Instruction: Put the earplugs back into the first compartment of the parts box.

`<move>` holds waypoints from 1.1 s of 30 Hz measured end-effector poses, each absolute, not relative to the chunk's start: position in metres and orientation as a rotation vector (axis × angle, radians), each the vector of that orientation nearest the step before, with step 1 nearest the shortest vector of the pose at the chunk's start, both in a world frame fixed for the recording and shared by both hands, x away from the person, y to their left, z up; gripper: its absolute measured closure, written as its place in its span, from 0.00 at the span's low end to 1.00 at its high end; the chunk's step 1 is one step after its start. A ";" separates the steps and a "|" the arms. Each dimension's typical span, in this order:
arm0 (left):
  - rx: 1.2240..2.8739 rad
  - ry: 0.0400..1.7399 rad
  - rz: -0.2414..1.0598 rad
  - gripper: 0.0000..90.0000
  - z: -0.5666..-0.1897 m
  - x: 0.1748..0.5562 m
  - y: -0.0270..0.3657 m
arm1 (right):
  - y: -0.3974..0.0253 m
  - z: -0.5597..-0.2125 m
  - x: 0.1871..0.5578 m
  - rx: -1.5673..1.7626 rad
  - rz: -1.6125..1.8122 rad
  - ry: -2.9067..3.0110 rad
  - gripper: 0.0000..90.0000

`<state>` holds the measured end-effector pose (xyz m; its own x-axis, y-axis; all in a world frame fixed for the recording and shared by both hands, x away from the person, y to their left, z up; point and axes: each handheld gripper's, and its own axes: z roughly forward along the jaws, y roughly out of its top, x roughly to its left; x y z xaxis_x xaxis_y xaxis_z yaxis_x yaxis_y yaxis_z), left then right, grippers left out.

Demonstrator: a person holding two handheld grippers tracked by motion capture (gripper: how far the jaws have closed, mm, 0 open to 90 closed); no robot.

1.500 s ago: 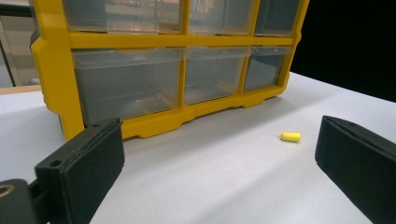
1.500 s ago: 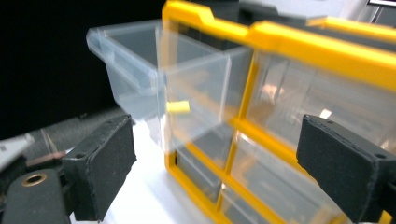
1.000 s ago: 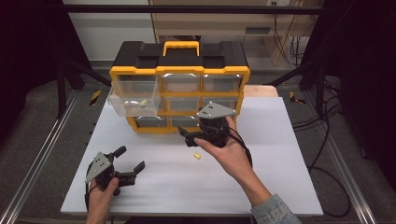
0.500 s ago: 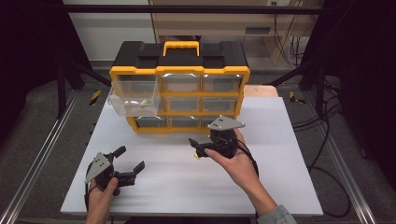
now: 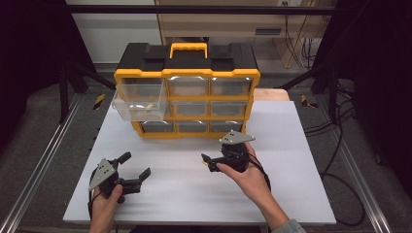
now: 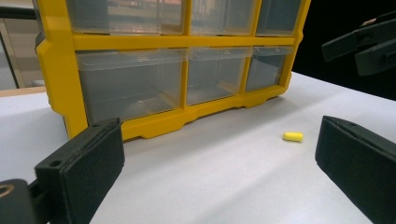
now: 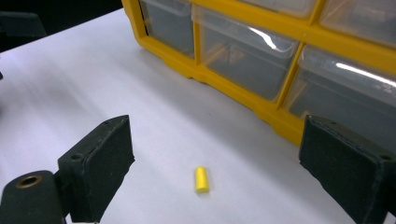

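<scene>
**Both grippers open over the white table, a yellow pellet lying between the right one's jaws**

A yellow-and-black plastic organiser cabinet with clear drawers (image 5: 187,94) stands at the far side of the white table (image 5: 301,145), its top-left clear drawer (image 5: 137,100) pulled out, with something small and yellowish inside it. A small yellow cylindrical pellet (image 7: 201,179) lies on the table surface in front of the cabinet's bottom row, apart from it.

The right hand (image 5: 250,177) reaches in from the bottom right, forearm angled toward the centre of the table, and holds the right gripper (image 5: 208,162) low over the surface with its jaws pointing left and its grey three-cornered plate on top. In the right gripper view the two black jaws stand wide apart, gripping nothing, and the pellet lies on the table between them, nearer the left jaw and touching neither.

The left hand (image 5: 108,201) sits near the table's front left edge, wrapped around the left gripper (image 5: 135,166), whose jaws point right toward the cabinet's base. Its jaws are also spread wide and empty. In the left gripper view the pellet lies farther off, near the right-hand jaw, with the other gripper's black jaws at the upper right
</scene>
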<state>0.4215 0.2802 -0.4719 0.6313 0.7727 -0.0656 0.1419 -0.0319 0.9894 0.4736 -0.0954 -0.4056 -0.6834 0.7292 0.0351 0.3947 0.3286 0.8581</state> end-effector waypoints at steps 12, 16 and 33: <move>1.552 0.785 0.604 0.01 -0.472 0.421 0.280 | -0.090 -0.430 0.475 1.039 1.220 2.328 0.11; 1.553 0.784 0.604 0.01 -0.472 0.421 0.280 | -0.087 -0.440 0.475 1.054 1.180 2.376 0.11; 1.557 0.778 0.600 0.01 -0.472 0.421 0.279 | -0.074 -0.464 0.492 1.075 1.108 2.441 0.70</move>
